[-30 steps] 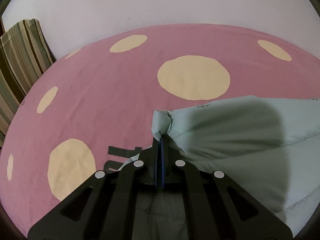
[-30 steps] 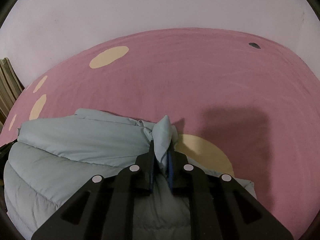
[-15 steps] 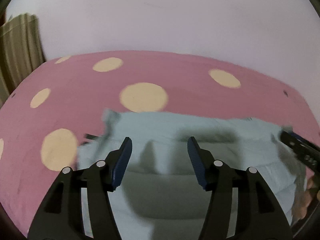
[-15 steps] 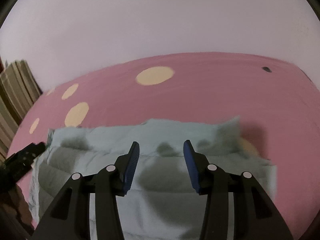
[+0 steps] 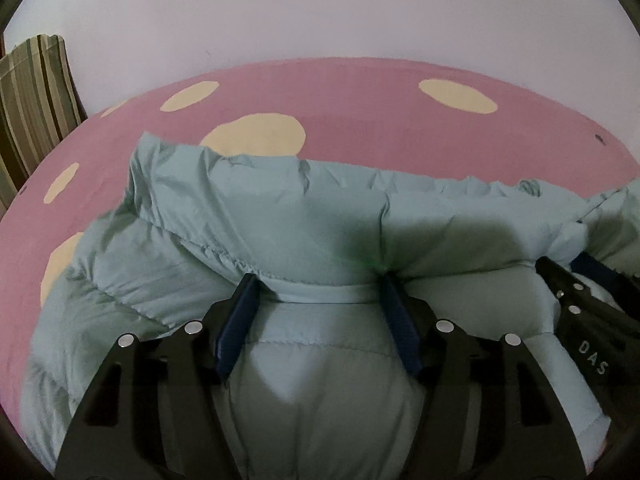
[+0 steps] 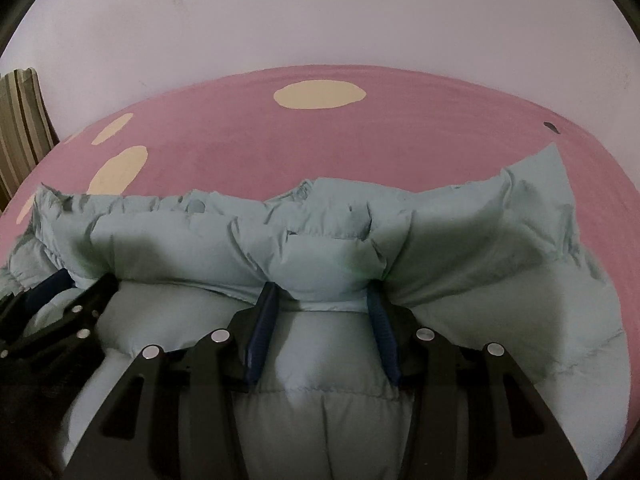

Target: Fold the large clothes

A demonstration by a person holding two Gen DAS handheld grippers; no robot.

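Observation:
A pale blue-green puffer jacket [image 5: 304,216] lies folded on the pink bed sheet with cream dots [image 5: 360,104]; it also fills the lower half of the right wrist view [image 6: 320,236]. My left gripper [image 5: 320,284] is open, its fingertips pressed into the jacket under the folded-over edge. My right gripper [image 6: 322,292] is open too, fingertips against the same fold. Each gripper shows at the side of the other's view: the right one [image 5: 576,292], the left one [image 6: 64,300].
A striped green and brown cushion [image 5: 32,92] stands at the far left by the pale wall [image 5: 320,8]. The bare pink sheet [image 6: 320,140] stretches beyond the jacket to the wall.
Both grippers let go of the jacket corners they pinched a second ago and opened. They then dropped down and forward onto the jacket, fingertips now pushed in at the fold.

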